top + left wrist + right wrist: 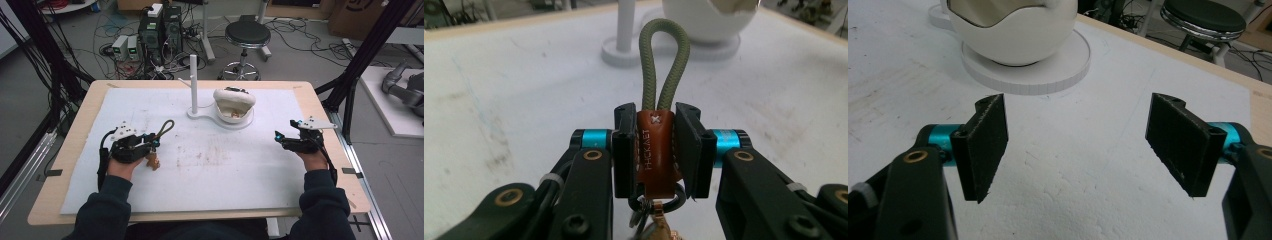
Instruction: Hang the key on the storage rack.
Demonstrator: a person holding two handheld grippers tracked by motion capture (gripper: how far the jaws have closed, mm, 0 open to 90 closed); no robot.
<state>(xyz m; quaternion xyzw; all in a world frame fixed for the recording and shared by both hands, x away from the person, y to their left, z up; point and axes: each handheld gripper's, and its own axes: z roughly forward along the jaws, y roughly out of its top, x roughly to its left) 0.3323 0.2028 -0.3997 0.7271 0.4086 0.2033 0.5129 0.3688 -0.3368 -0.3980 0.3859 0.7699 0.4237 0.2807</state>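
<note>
We have the left claw (655,150) clamped on the keychain (657,145): its two black pads press on either side of the brown leather tab, with the green cord loop standing up above them and the metal ring and a small gold-coloured charm hanging below. In the high view the left claw (150,141) sits near the left edge of the tabletop (75,125), and the keychain (159,137) appears to be lifted clear of the white mat (210,165), its loop pointing toward the far side and the charm dangling just above the mat. So we judge the pick-up as done.

Our right claw (1078,145) stands wide apart with nothing between its pads; in the high view the right claw (282,137) waits near the right edge of the tabletop, holding nothing.

Farther out, toward the middle of the far edge, stands a white post (193,82) on a round base with a thin peg sticking out of its side, and just beside it a white bowl-like shell (234,102) on its own disc, with something small inside that we cannot make out.

What is left, as we read it, is to carry the keychain across to that stand and hang its cord loop on the post or peg, then let go. None of that has begun: the keychain is well apart from the post.
</note>
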